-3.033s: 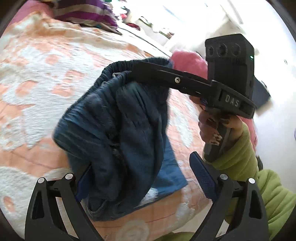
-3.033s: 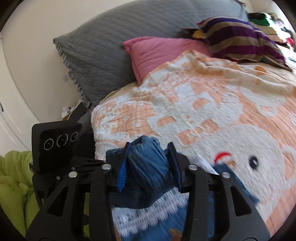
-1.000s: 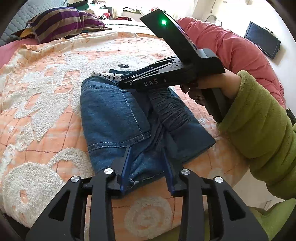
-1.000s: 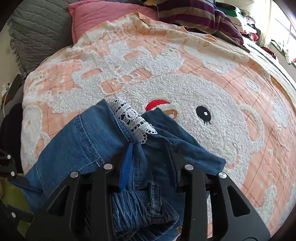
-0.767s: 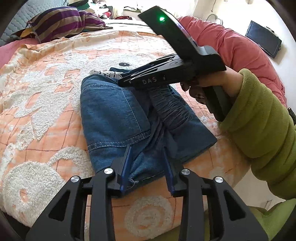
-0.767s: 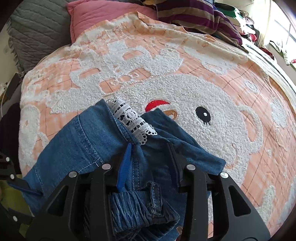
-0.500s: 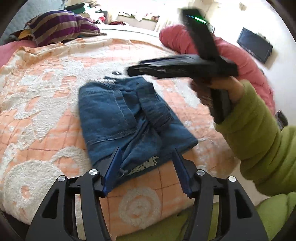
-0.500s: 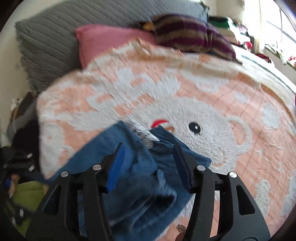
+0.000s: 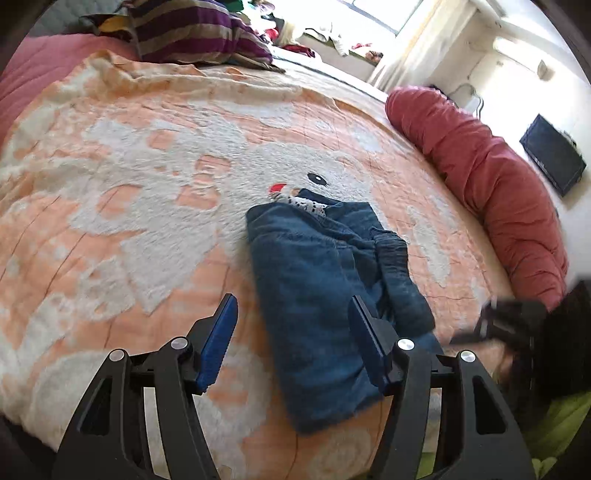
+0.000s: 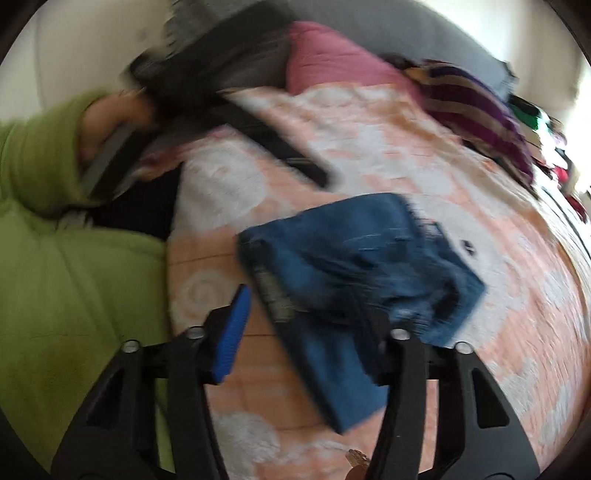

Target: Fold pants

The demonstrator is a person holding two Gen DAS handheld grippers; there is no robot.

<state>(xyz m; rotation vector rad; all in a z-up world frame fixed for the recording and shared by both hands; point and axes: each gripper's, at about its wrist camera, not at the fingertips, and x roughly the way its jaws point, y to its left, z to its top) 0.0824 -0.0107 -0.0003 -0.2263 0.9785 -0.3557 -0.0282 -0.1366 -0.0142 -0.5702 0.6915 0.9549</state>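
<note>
The blue denim pants (image 9: 325, 288) lie folded in a compact bundle on the orange and white blanket (image 9: 129, 206), with white lace trim showing at the far end. They also show, blurred, in the right wrist view (image 10: 354, 273). My left gripper (image 9: 293, 345) is open and empty, raised above the near end of the bundle. My right gripper (image 10: 306, 336) is open and empty above the bundle's near edge. The right gripper's body shows blurred at the right edge of the left wrist view (image 9: 517, 325).
A red bolster (image 9: 491, 184) lies along the right side of the bed. A striped purple pillow (image 9: 195, 33) and a pink pillow (image 10: 332, 59) sit at the head. My green sleeve (image 10: 55, 229) fills the left of the right wrist view.
Both grippers opened, let go of the pants and pulled back and up. The folded bundle stays on the blanket. The right gripper swung away to the right.
</note>
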